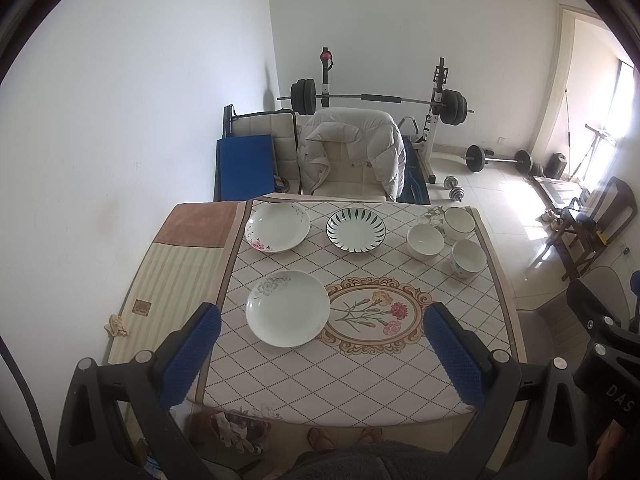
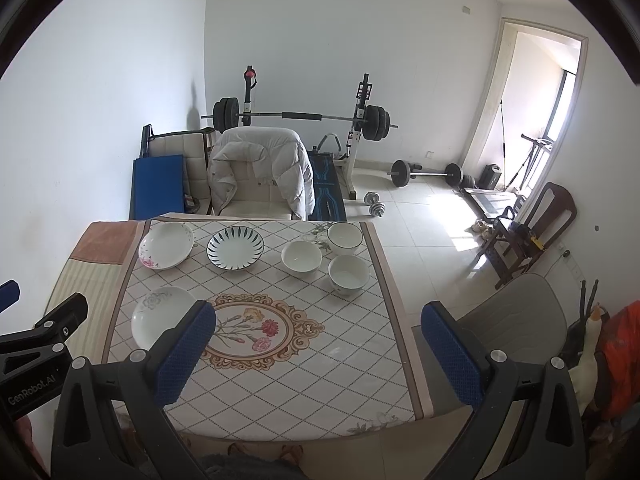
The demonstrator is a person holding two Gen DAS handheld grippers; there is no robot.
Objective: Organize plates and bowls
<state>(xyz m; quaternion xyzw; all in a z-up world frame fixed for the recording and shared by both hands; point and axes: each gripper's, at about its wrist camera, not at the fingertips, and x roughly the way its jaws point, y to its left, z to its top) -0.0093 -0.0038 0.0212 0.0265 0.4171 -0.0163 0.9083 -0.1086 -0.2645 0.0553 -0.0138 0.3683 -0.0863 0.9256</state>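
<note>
Three plates lie on the table (image 1: 360, 380): a white plate with a grey flower (image 1: 287, 314) (image 2: 162, 316) near the front left, a pink-flowered plate (image 1: 277, 227) (image 2: 166, 246) at the back left, and a green-striped plate (image 1: 356, 230) (image 2: 235, 249) beside it. Three white bowls cluster at the back right: a middle bowl (image 1: 425, 239) (image 2: 301, 258), a far bowl (image 1: 459, 222) (image 2: 345, 238) and a near bowl (image 1: 467, 258) (image 2: 348, 274). My left gripper (image 1: 320, 354) hovers open above the front edge, empty. My right gripper (image 2: 320, 354) hovers open to its right, empty.
A cream chair with a white puffy jacket (image 1: 352, 152) stands behind the table. A striped cloth (image 1: 172, 288) covers the table's left part. A barbell rack (image 1: 380, 100), dumbbells (image 1: 454, 188) and wooden chairs (image 2: 532, 232) stand on the tiled floor. A grey chair (image 2: 516, 312) is at the table's right.
</note>
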